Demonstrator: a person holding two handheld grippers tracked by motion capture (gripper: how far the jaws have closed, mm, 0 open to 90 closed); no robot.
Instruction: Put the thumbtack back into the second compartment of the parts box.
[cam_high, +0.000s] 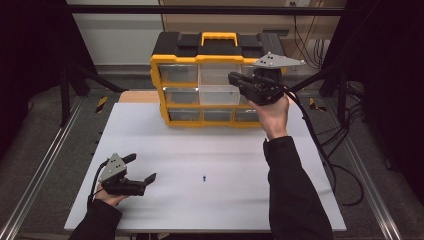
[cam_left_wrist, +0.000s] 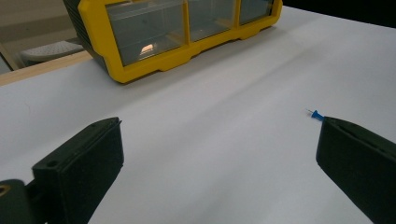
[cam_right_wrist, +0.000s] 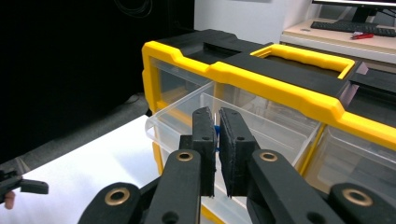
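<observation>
From above, the right gripper (cam_high: 235, 80) is up at the yellow-and-black drawer cabinet (cam_high: 170, 62), over its pulled-out clear drawer (cam_high: 218, 94) in the middle column. The left gripper (cam_high: 142, 168) rests low on the white worktop (cam_high: 215, 150), jaws spread wide, and a blue pushpin (cam_high: 204, 177) lies to its right. Left gripper view: released jaws, pushpin (cam_left_wrist: 317, 114) just beyond the right-hand one. Right gripper view: jaws clenched on a small blue pin (cam_right_wrist: 216, 133) above the open drawer (cam_right_wrist: 182, 112).
</observation>
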